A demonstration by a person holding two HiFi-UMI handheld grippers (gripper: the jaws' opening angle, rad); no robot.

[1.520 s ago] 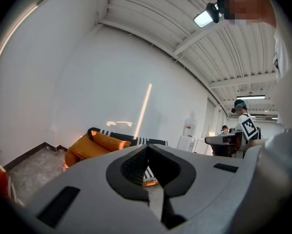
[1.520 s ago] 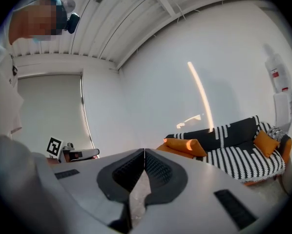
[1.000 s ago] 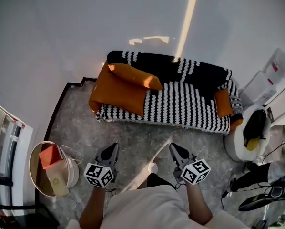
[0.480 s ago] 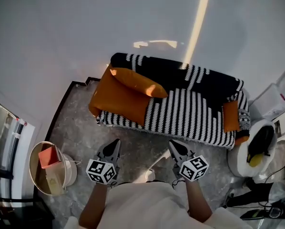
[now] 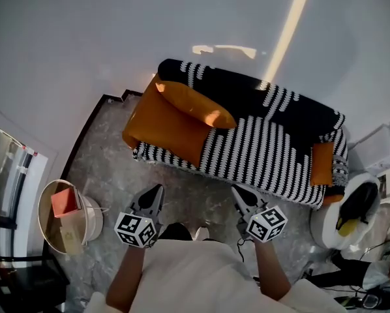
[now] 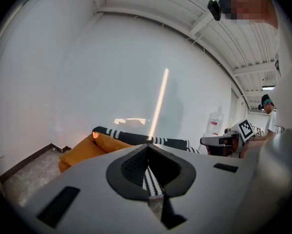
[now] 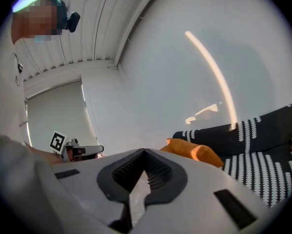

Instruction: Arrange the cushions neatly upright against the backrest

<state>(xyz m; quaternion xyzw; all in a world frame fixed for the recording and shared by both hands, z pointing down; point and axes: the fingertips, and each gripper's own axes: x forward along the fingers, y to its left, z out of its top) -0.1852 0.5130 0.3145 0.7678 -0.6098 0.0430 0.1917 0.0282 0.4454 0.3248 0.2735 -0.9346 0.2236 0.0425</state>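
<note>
left tongs (image 5: 156, 189), right tongs (image 5: 237, 190) both closed, empty; orange cushion (image 5: 196, 105) on striped sofa (image 5: 267, 155) ahead, well apart.

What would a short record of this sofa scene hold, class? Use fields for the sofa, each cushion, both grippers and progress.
sofa: black-and-white striped cover, back to the wall
large cushion: orange, lying flat at the sofa's left end
long cushion: orange, resting on the large cushion, by the backrest
small cushion: orange, at the right end
left gripper: jaws shut, empty, over the floor
right gripper: jaws shut, empty, over the floor
progress: neither gripper touches a cushion
</note>
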